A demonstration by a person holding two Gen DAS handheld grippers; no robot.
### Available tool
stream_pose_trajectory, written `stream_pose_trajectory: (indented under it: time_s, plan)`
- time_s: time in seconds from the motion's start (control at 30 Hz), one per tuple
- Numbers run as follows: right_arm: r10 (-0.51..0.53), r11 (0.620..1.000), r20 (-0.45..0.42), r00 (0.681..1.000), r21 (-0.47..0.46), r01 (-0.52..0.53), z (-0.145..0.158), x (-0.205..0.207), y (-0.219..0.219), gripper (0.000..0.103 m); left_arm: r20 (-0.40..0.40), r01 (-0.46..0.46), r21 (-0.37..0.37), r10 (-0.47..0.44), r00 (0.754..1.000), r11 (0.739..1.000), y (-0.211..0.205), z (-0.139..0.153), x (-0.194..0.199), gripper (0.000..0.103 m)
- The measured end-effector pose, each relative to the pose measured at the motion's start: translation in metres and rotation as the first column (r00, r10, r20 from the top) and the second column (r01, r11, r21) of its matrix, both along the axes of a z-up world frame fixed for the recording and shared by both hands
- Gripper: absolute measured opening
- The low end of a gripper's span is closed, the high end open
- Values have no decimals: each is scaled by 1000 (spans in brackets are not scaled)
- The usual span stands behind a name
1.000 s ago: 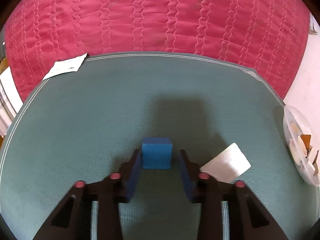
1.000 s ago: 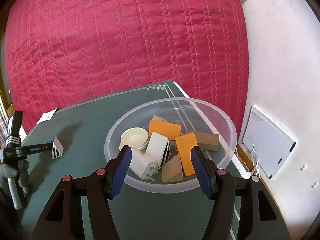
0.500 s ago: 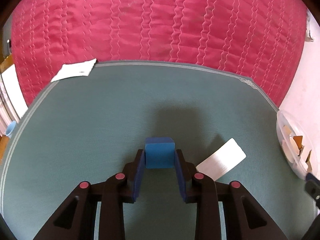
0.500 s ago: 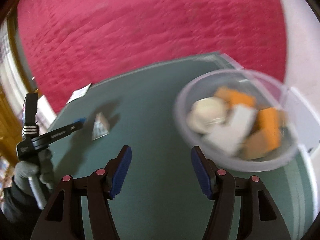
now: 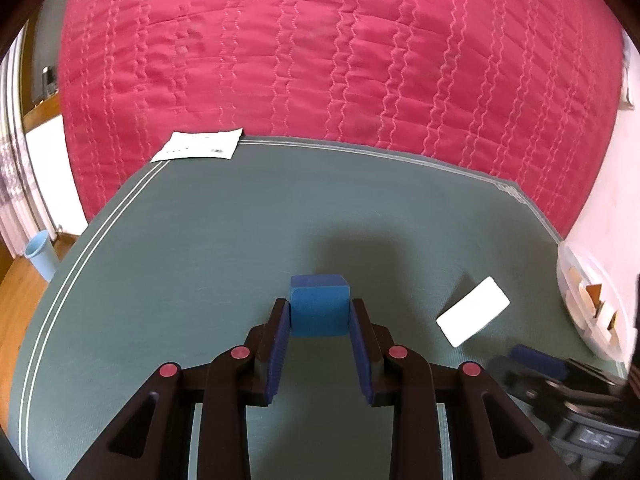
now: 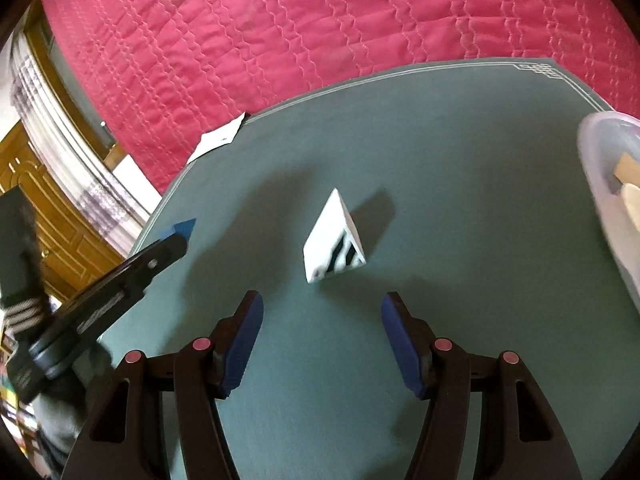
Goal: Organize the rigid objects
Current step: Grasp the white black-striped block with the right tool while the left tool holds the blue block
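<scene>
My left gripper (image 5: 319, 312) is shut on a blue block (image 5: 319, 304), its pads pressed on both sides, just above the green mat (image 5: 200, 260). It also shows in the right wrist view (image 6: 176, 240) with the blue block (image 6: 182, 227) at its tip. A white triangular block with black stripes (image 6: 334, 242) stands on the mat, ahead of my right gripper (image 6: 322, 320), which is open and empty. The same block shows white in the left wrist view (image 5: 473, 317). A clear plastic bowl (image 6: 600, 168) with several blocks sits at the right; it also shows in the left wrist view (image 5: 576, 280).
A white paper slip (image 5: 198, 146) lies at the mat's far left corner against a red quilted backdrop (image 5: 320, 60). A blue cup (image 5: 40, 254) stands off the mat to the left. A white wall (image 5: 608, 184) is on the right.
My left gripper has closed on the blue block. My right gripper has swung left, away from the bowl, and now faces the striped triangular block.
</scene>
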State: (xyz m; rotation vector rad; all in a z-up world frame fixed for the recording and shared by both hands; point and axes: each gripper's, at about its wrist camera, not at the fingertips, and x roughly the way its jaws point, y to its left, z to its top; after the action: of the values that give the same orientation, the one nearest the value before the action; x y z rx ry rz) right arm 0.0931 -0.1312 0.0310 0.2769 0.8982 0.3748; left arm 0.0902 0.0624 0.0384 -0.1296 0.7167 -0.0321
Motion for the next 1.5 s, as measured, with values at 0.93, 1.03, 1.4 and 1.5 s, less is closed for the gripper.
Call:
stream_pose_trajectory:
  time_s: [0.93, 1.03, 1.4, 1.5]
  plan:
    - [-10, 999, 46, 999, -44, 12, 4, 12, 24, 63, -35, -68, -38, 67, 997, 997, 16, -10, 4, 32]
    - [-6, 1000, 19, 1000, -30, 6, -2, 20, 28, 63, -34, -70, -40, 68, 997, 997, 16, -8, 4, 32]
    - [-34, 982, 59, 998, -184, 44, -1, 49, 52, 61, -44, -87, -57, 85, 995, 995, 24, -9, 7, 32]
    - [-29, 960, 76, 997, -276, 49, -2, 51, 62, 54, -48, -80, -52, 78, 996, 995, 21, -10, 7, 32]
